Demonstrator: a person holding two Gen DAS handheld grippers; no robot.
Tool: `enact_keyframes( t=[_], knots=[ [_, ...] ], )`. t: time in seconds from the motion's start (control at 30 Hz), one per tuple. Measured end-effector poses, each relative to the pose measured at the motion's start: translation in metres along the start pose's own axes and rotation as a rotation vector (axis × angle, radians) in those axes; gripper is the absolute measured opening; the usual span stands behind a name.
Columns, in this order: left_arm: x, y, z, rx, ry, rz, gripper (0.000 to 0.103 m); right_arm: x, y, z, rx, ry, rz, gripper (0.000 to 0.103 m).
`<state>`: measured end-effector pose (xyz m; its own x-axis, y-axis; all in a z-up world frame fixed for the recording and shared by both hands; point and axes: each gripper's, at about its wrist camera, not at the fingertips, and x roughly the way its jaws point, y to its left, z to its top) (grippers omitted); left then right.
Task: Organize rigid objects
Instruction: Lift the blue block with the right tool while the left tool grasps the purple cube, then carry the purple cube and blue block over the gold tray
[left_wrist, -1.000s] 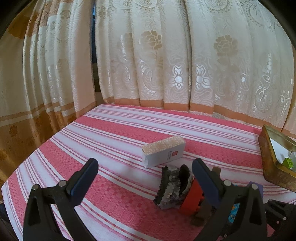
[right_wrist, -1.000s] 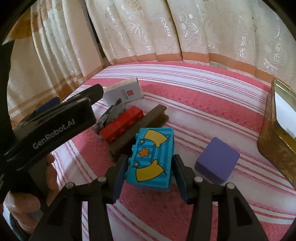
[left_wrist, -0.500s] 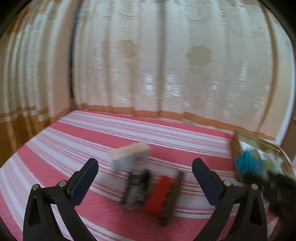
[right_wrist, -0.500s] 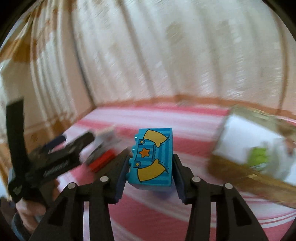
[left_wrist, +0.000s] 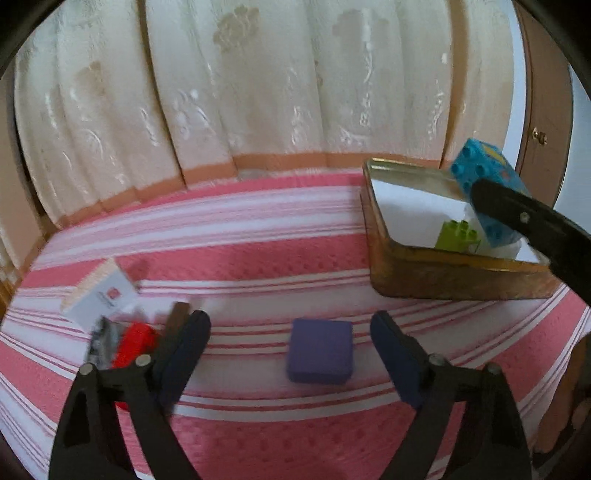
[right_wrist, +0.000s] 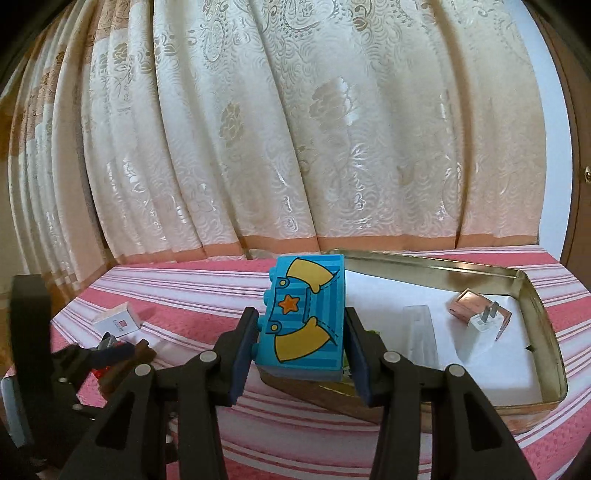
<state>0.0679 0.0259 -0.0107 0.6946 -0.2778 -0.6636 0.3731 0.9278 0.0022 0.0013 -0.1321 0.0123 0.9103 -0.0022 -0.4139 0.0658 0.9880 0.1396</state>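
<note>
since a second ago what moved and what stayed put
The right gripper, shut on the blue brick, lifted it off the cloth and carried it over the tin. The left gripper swung from the red brick pile to frame the purple block; its jaws are closing, not touching. Purple block, pile and tin stayed.

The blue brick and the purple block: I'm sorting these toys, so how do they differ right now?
The blue brick is clamped in the right tool, lifted at the tin's near edge; the purple block lies on the striped cloth, in front of the left tool, whose jaws are closing without touching it. The brick has studs and a printed star; the block is plain and smooth. Both are boxy, rigid toys not yet in the tin.
</note>
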Motion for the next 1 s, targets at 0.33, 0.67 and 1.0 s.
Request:
enact_keyframes(
  t=[0.33,0.67,1.0],
  knots=[
    [0.03,0.002,0.001,-0.043,0.164,0.001,0.058,0.01,0.0,-0.001,0.014,0.037,0.03,0.048],
    [0.023,0.005,0.001,-0.08,0.129,-0.029,0.039,0.007,-0.001,-0.001,0.012,0.016,0.02,0.048],
    [-0.003,-0.013,0.009,-0.088,-0.07,0.065,0.039,-0.006,-0.007,0.005,-0.016,-0.06,-0.046,0.048]
  ],
)
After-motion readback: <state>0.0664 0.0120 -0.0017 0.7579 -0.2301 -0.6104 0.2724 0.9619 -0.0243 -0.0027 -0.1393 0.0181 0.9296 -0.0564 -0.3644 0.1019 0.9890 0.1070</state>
